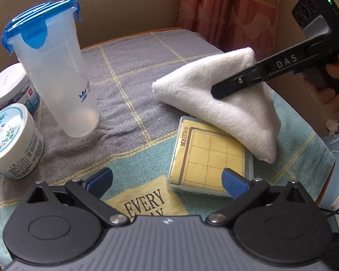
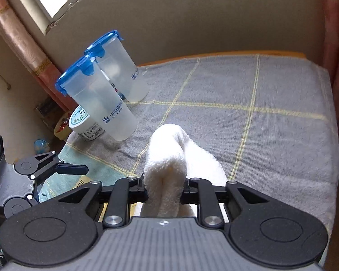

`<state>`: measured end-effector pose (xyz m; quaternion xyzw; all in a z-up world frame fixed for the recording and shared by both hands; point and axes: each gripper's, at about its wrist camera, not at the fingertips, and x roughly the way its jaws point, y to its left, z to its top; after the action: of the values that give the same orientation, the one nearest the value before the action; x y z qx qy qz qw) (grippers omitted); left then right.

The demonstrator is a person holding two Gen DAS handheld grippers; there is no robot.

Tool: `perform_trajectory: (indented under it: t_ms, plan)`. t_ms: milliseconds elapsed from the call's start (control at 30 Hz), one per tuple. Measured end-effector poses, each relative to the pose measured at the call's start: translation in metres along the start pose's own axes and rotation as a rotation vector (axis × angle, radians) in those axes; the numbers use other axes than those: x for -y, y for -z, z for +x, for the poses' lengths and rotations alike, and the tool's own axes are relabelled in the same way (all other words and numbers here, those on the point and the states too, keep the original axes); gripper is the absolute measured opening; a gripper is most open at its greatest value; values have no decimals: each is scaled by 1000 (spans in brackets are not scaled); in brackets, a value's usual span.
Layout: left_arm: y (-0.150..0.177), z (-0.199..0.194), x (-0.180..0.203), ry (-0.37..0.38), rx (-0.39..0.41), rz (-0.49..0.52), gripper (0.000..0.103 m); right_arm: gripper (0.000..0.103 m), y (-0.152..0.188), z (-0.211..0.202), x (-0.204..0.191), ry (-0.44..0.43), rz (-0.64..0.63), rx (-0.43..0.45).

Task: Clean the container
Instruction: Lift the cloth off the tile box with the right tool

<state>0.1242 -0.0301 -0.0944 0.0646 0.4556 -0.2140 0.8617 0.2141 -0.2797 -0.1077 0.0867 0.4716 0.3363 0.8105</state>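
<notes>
The right gripper [image 2: 165,187] was closed on a folded white towel [image 1: 226,99], with the cloth pinched between its jaws and hanging down toward the table. The left gripper [image 1: 167,180] was open and empty, and it hovered over the blue-and-grey checked tablecloth [image 1: 128,72].

In the left wrist view the container to clean, a tall translucent plastic container [image 1: 61,76] with a blue clip lid [image 1: 38,20], stood upright at the left part of the table, well apart from the towel. The right wrist view showed two such shapes one behind the other; I cannot tell if this was a second container or a blur. Beside the container stood two white jars [image 1: 13,140], almost touching it. A flat clear box with a yellow grid card [image 1: 210,155] lay under the low corner of the towel.

Some things could go wrong from here. The container looked light and tall, so a push from the towel on its side might tip it onto the jars if the left gripper did not hold it first. The loose towel corner could also drag the flat box along. The lid was on, so only the outside could be wiped.
</notes>
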Motion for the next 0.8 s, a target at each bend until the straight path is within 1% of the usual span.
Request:
perform_trajectory:
  t_ms: [167,267,367,567,800]
  plan:
    - [-2,6,1,0,-20,-17,102,26,8,12,23,-77,85,-19]
    - [-2,7,1,5,-25,-38,102,27,11,15,26,-115,96,-30]
    - [-4,8,1,2,-29,-41,103,27,13,12,25,-133,92,-41]
    - [-4,7,2,-11,-27,-35,103,27,27,-7,22,-131,85,-64]
    - [-3,6,0,-12,-18,-23,103,27,54,-35,16,-82,84,-75]
